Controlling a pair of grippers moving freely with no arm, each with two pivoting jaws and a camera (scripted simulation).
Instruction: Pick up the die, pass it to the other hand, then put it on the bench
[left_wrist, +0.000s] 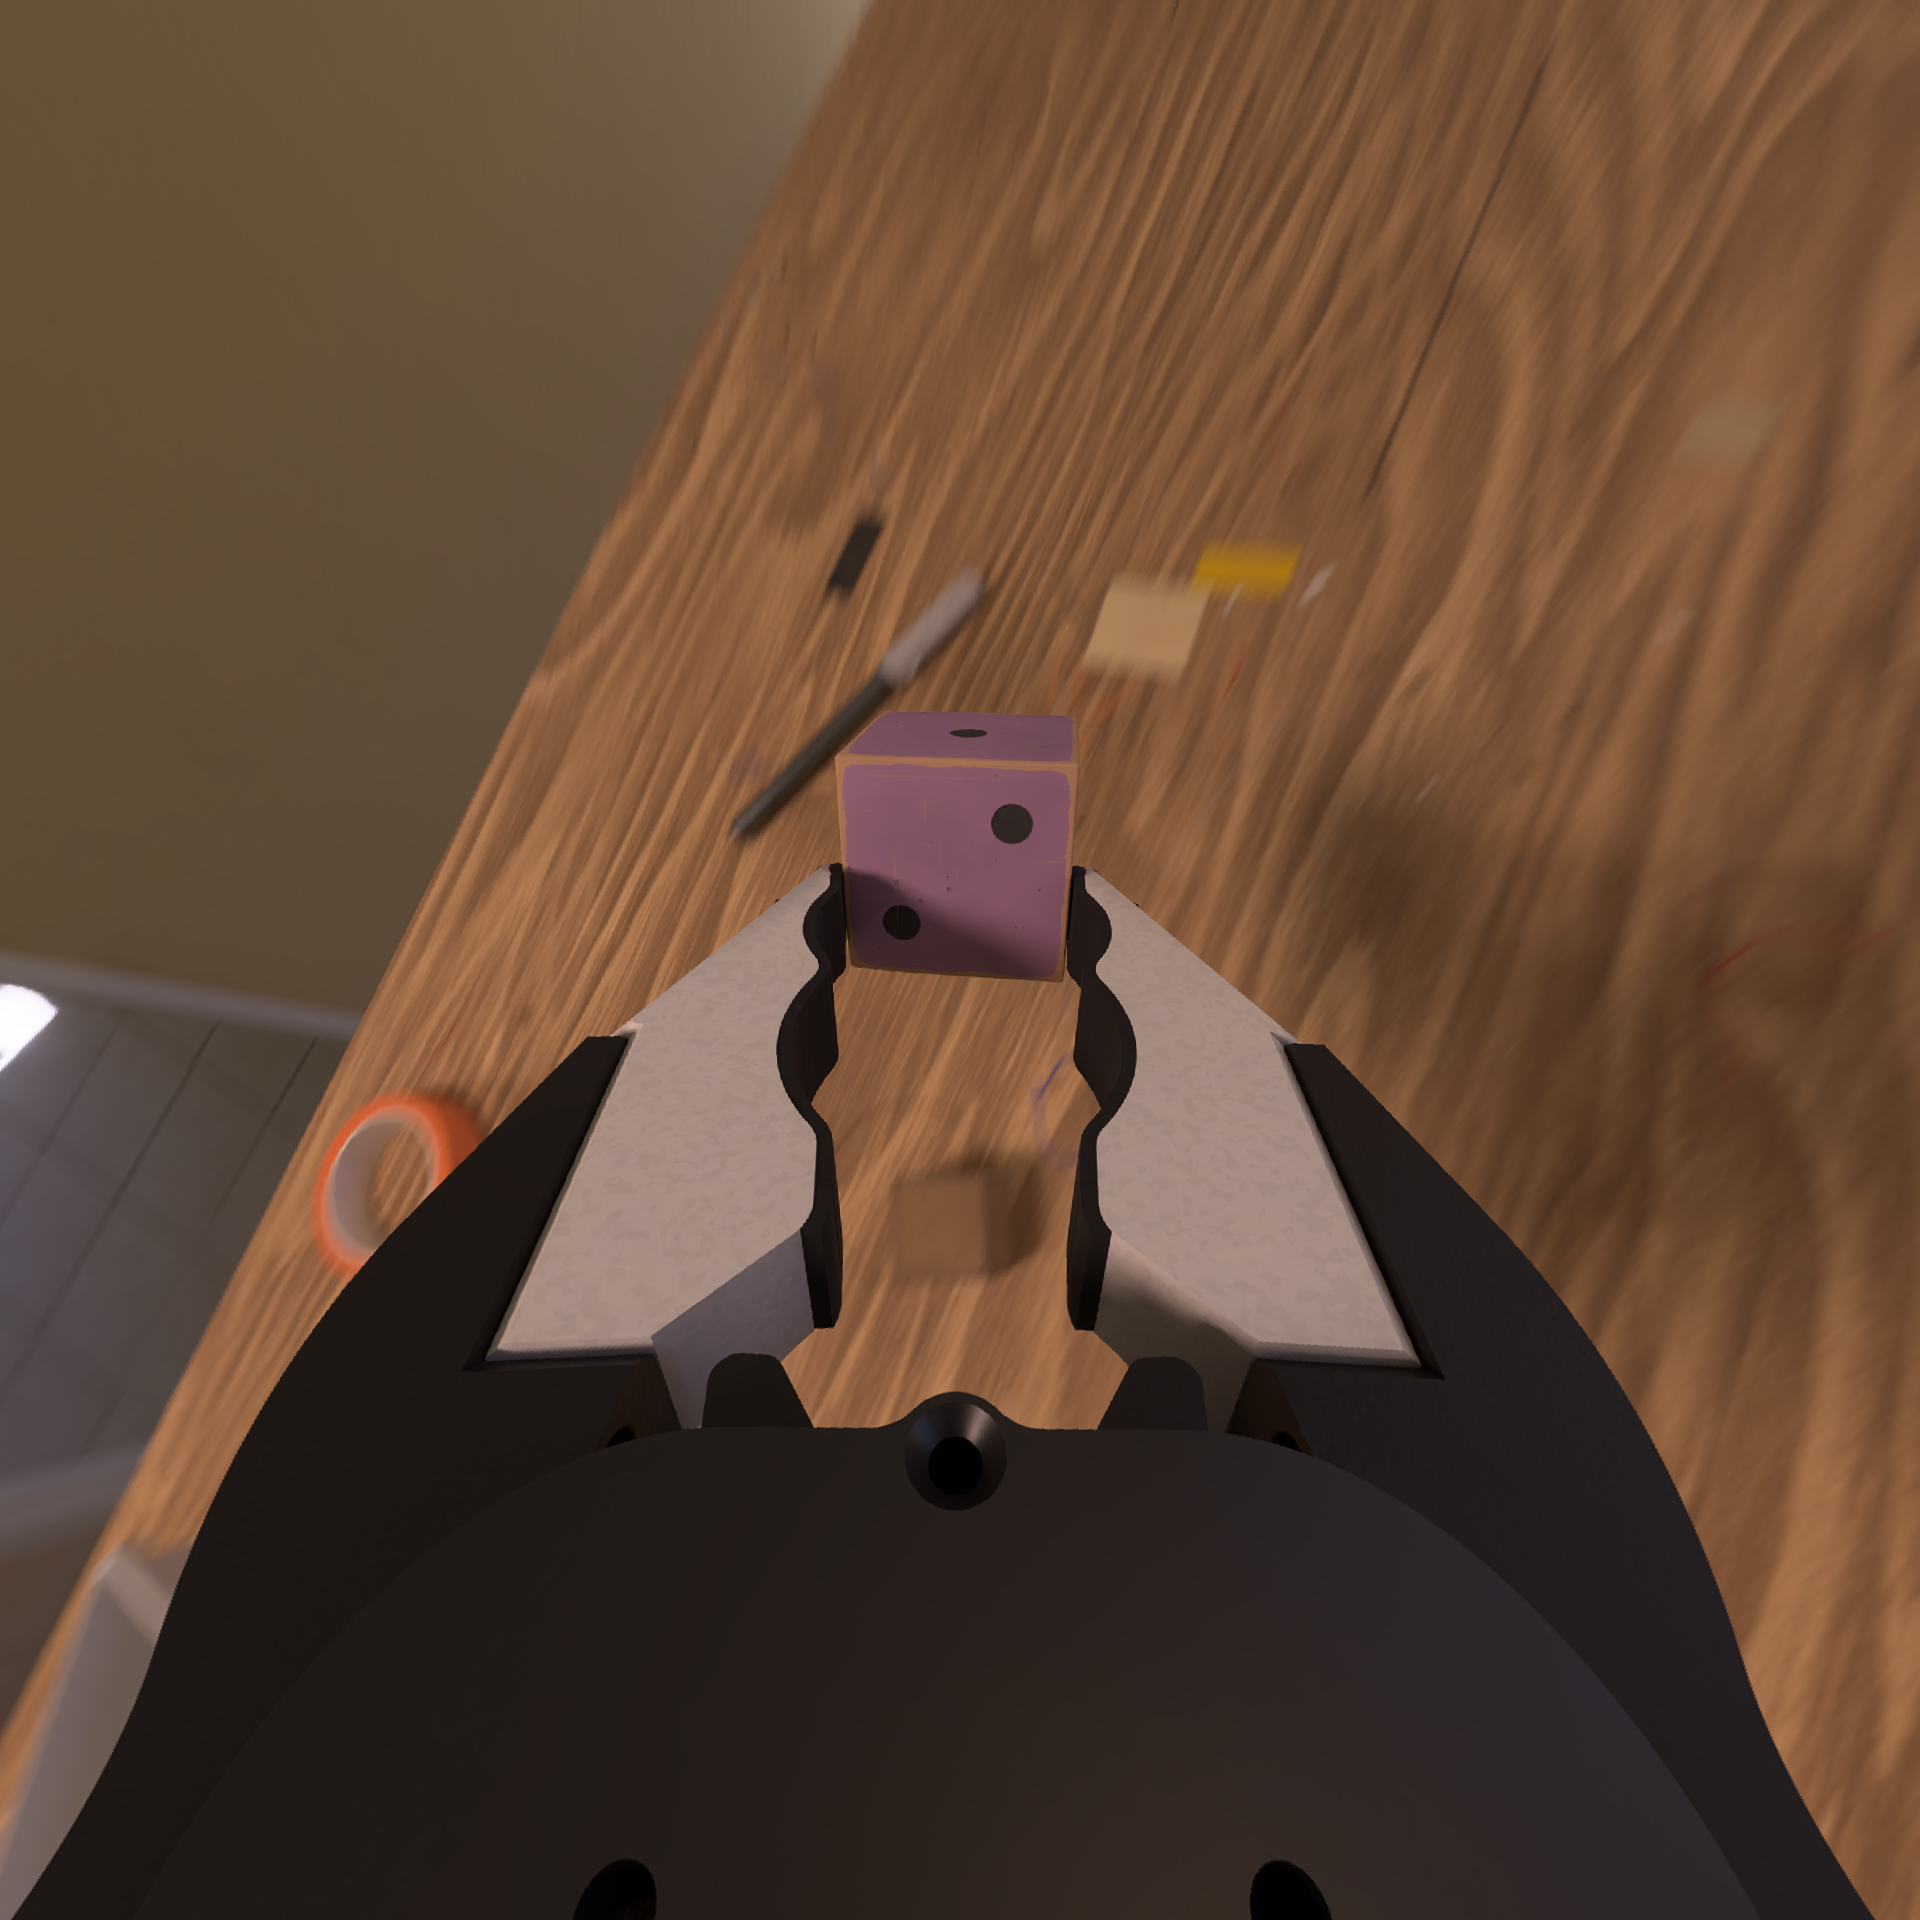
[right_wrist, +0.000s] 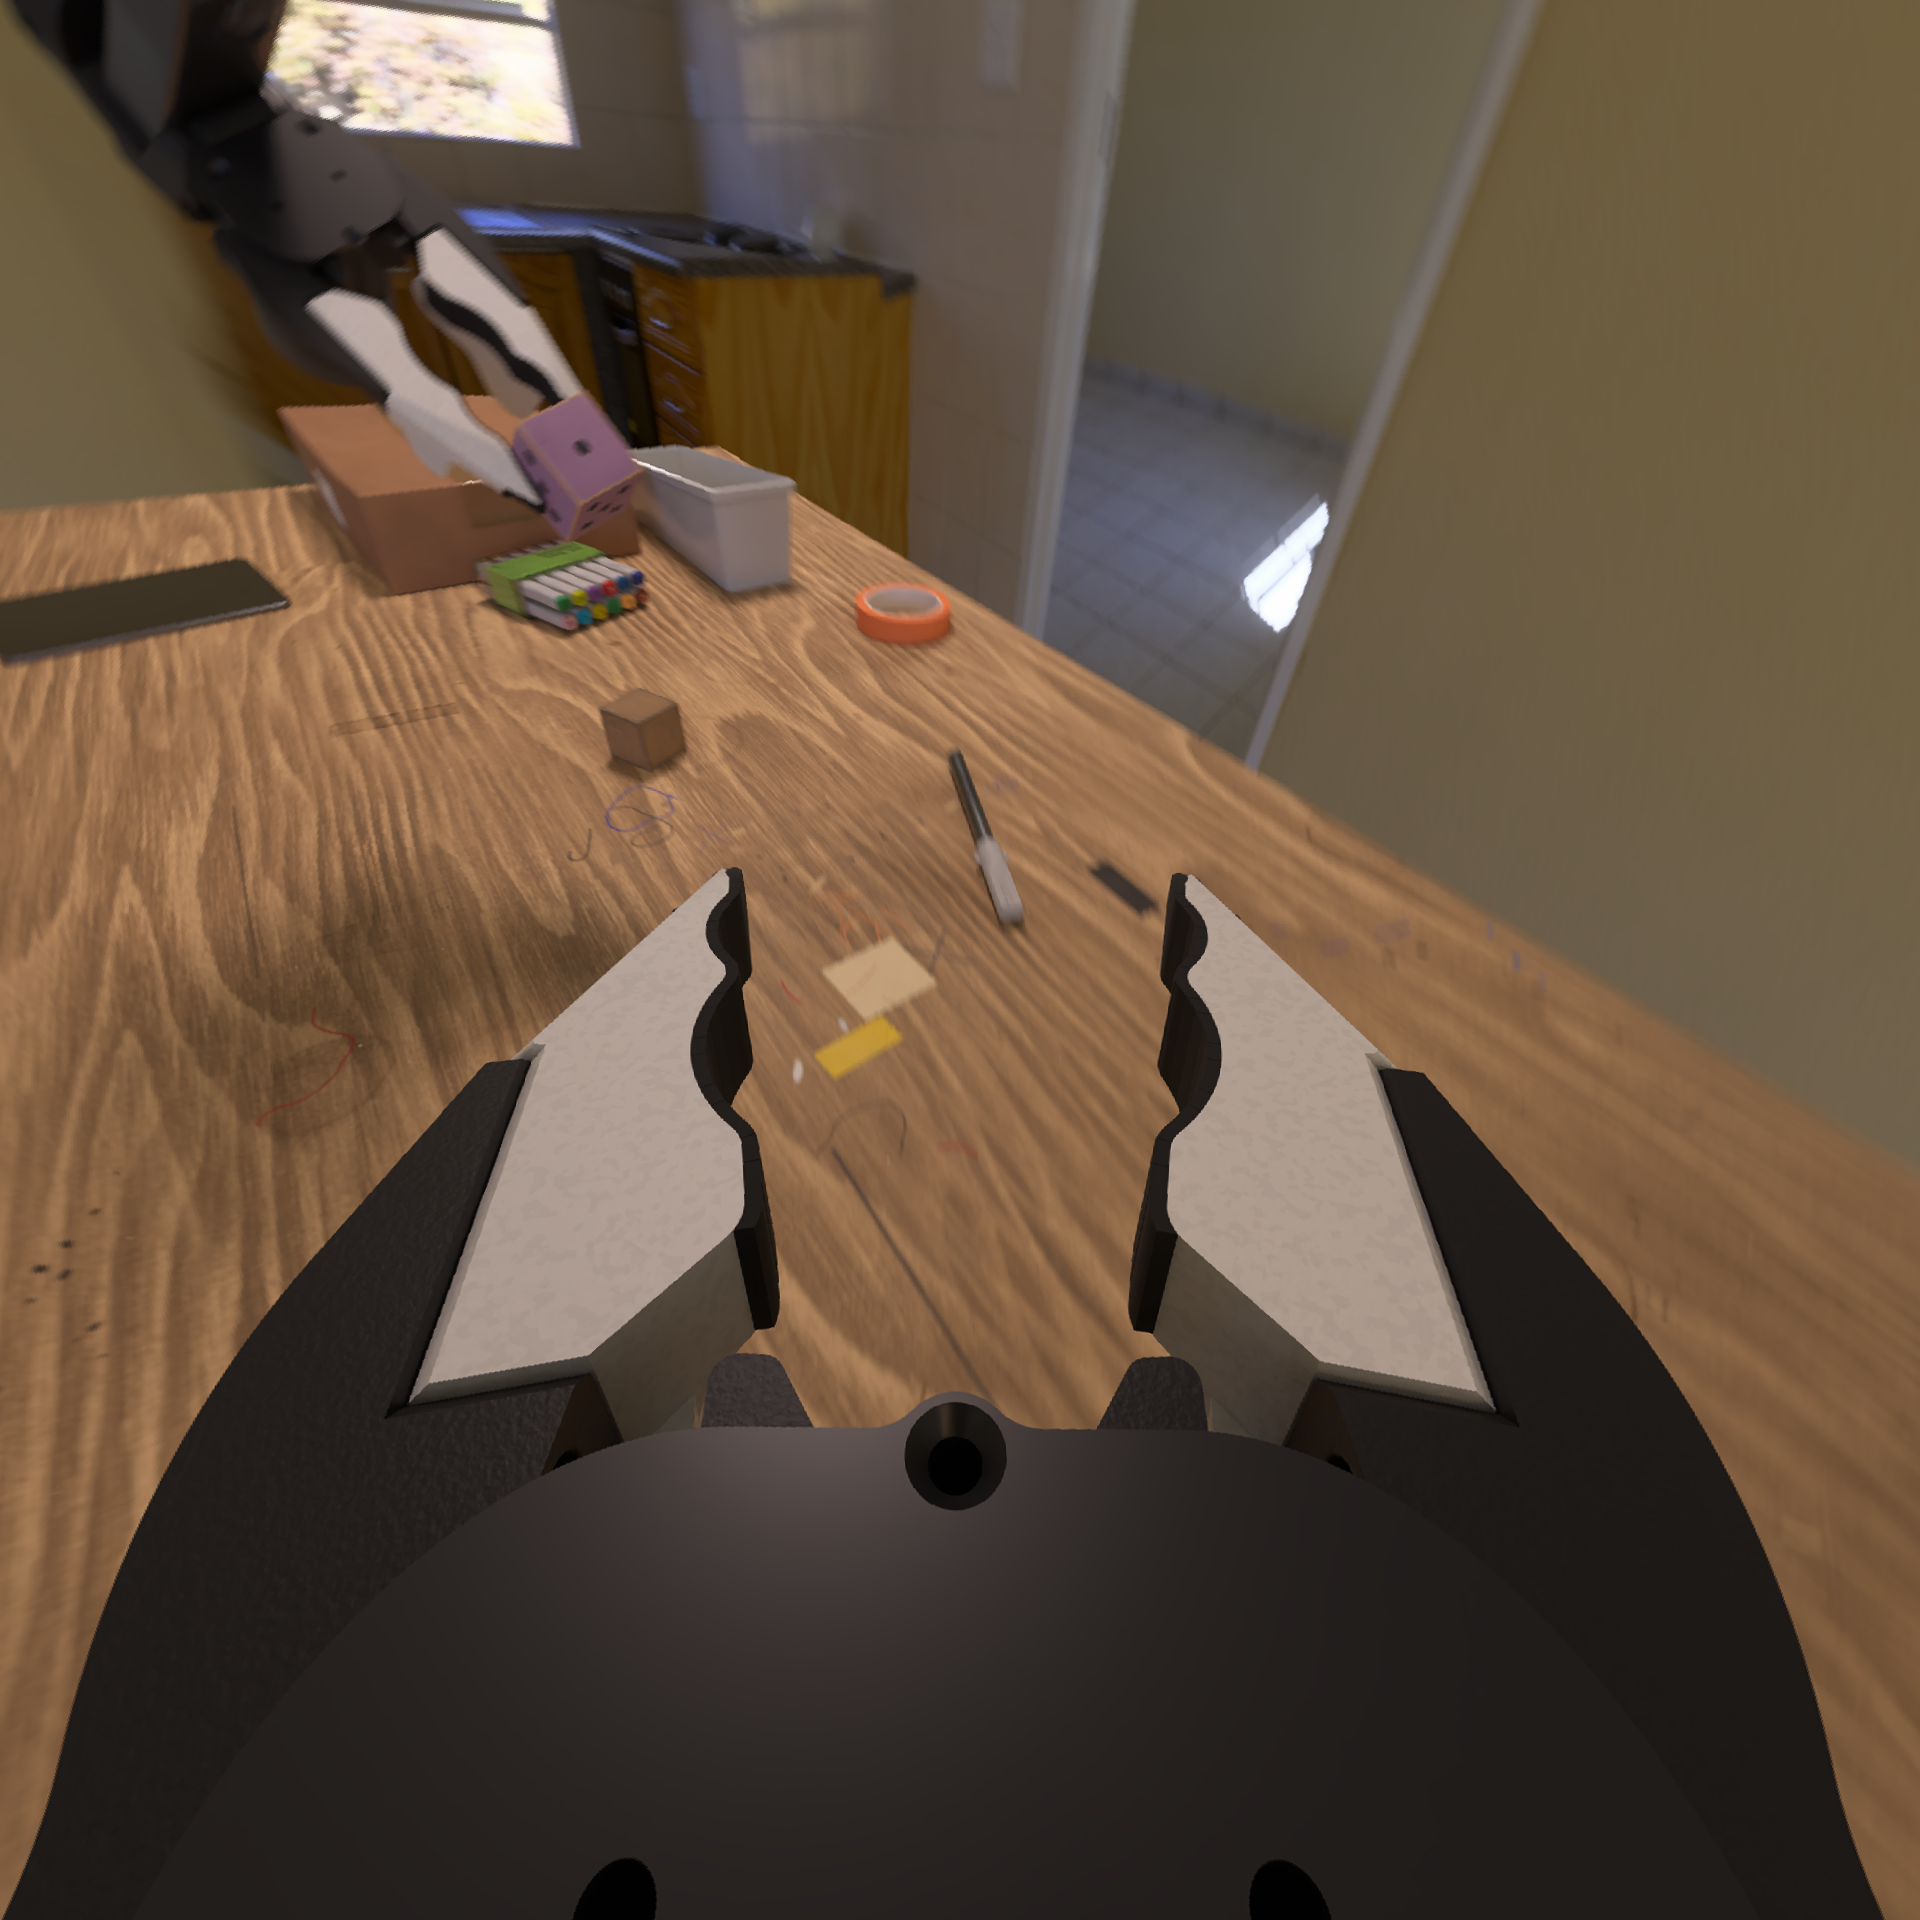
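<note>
The die (left_wrist: 956, 847) is a purple cube with black pips. My left gripper (left_wrist: 956, 883) is shut on it at the fingertips and holds it in the air above the wooden bench (left_wrist: 1455, 520). In the right wrist view the die (right_wrist: 577, 462) and the left gripper (right_wrist: 525, 452) show far off at the upper left, well above the bench (right_wrist: 312, 883). My right gripper (right_wrist: 954, 883) is open and empty, low over the bench, far from the die.
On the bench lie a small brown cube (right_wrist: 642, 727), a pen (right_wrist: 982, 836), an orange tape roll (right_wrist: 902, 611), a marker pack (right_wrist: 566, 587), a cardboard box (right_wrist: 416, 499), a white bin (right_wrist: 727, 509), a dark tablet (right_wrist: 135, 603) and paper scraps (right_wrist: 878, 977). The bench's edge runs along the right.
</note>
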